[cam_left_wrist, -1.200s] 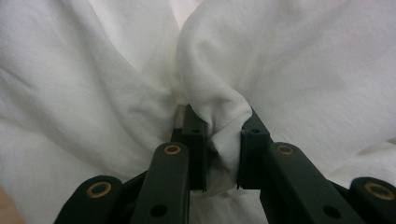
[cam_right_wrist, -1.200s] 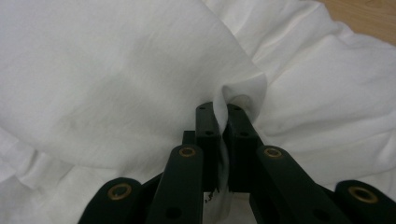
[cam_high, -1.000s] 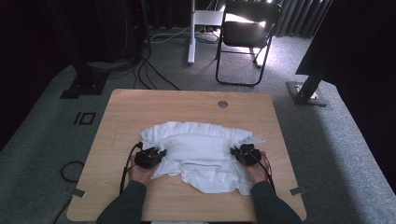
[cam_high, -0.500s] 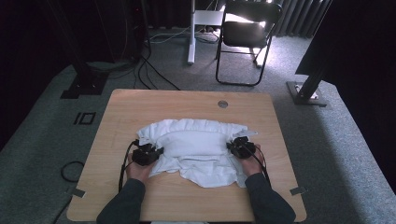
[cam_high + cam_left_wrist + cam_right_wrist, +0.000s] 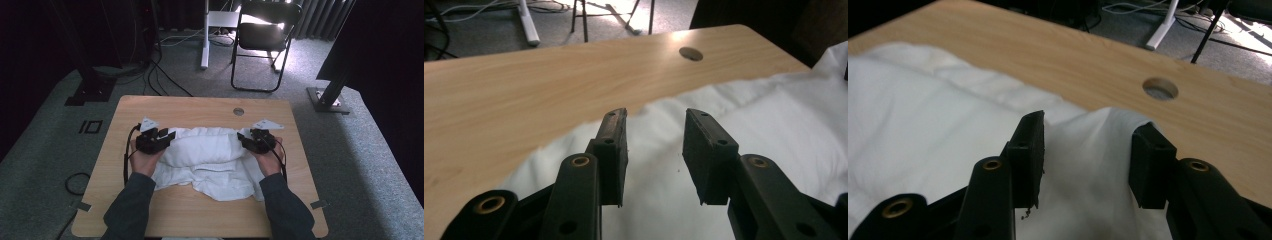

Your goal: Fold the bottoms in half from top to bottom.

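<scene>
I read the job as folding the white cloth [image 5: 205, 160] on the bench [image 5: 200, 107]. It lies across the middle of the bench, bunched into a thick roll along its far half, with a looser, rumpled layer spilling toward my side. So one fold looks made, but the near edge is uneven and the bundle is far from flat or square; I judge more folding and smoothing is left.

My left gripper [image 5: 167, 136] sits at the roll's left end and my right gripper [image 5: 246, 138] at its right end, both pointing inward. In the left gripper view the jaws stand partly apart over the cloth with nothing pinched between them. In the right gripper view the jaws are wider; a peak of cloth rises between them and drapes against one pad [image 5: 1148, 165], but the pads are not pressing on it, so I take it as let go.

Compared with a second ago, both grippers sat lower on the cloth's side edges, nearer to me. Both have since risen and moved farther up the bench, the cloth's sides have come along into the roll, and both sets of jaws have just been opening.
</scene>
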Motion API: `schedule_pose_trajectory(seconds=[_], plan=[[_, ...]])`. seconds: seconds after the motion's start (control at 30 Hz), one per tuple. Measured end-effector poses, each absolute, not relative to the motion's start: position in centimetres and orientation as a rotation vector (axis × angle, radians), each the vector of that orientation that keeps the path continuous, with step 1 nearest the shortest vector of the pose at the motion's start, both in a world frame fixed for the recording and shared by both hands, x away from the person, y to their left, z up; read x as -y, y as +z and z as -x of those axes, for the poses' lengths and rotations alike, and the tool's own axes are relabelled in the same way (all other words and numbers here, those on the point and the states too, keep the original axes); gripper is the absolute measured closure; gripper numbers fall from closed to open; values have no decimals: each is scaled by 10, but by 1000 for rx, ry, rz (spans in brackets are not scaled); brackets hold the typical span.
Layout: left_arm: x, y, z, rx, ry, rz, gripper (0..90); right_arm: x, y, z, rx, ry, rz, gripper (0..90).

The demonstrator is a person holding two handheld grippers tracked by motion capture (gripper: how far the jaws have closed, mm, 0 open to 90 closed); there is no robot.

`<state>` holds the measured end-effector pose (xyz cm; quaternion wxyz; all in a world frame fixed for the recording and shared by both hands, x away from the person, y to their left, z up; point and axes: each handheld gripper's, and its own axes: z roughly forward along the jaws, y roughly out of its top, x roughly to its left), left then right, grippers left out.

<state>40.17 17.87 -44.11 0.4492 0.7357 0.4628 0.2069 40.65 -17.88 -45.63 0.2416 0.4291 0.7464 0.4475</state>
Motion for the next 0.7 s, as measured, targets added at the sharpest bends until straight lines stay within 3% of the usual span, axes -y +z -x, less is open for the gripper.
schedule_pose_trajectory(seconds=[0.27, 0.7], plan=[[-148, -443, -427, -1150, 478, -1907, 639, 170, -438, -412, -1966, 1259, -1206, 493], [-142, -448, -433, -1160, 464, -1929, 638, 209, -431, -399, -1941, 1271, -1277, 489]])
